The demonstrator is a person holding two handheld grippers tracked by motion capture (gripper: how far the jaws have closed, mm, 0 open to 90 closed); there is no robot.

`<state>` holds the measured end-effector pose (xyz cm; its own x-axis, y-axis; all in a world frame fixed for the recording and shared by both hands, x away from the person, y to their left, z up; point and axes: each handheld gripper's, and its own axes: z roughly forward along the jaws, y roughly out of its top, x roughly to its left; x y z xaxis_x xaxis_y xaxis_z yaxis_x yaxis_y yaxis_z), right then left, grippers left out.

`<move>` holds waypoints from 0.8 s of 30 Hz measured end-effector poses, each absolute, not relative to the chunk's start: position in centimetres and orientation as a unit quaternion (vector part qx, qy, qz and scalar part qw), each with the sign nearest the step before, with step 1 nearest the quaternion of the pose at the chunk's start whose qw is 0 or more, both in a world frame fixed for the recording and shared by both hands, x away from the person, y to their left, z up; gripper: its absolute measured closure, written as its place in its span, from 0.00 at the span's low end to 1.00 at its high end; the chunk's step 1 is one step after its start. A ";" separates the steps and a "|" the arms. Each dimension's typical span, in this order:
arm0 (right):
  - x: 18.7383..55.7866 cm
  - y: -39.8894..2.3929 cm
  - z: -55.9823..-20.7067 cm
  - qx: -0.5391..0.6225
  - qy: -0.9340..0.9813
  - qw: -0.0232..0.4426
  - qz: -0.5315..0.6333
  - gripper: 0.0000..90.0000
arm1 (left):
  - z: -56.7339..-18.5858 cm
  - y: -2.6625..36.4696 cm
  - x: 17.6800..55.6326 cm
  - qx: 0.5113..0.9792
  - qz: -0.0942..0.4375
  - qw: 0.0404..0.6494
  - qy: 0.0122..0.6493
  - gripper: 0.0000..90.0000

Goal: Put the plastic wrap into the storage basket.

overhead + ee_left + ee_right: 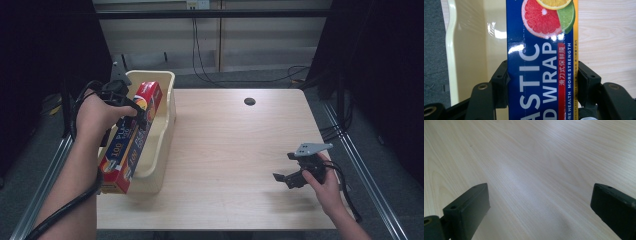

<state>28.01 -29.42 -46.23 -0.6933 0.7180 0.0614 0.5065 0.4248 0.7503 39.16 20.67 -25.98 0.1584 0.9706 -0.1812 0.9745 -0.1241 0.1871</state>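
Item: wrap box [131,137], long, blue and red, lying slantwise over the bin [167,80] at nine o'clock on the table [230,150], its near end jutting past the bin's near rim. Left gripper [136,111]: we hold its jaws clamped across the box's width. Right gripper [285,179]: jaws spread wide, nothing between them, idle above bare tabletop at four o'clock. Step in hand, as we judge it: carrying the box at the bin, whether into it or out we cannot tell. Next move calls for keeping the long box level so neither end catches the rim.
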 end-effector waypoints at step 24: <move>28.0 -29.4 -46.2 0.366 0.834 0.138 0.389 0.02 | -28.5 20.7 39.6 0.746 -0.015 0.116 0.655 0.45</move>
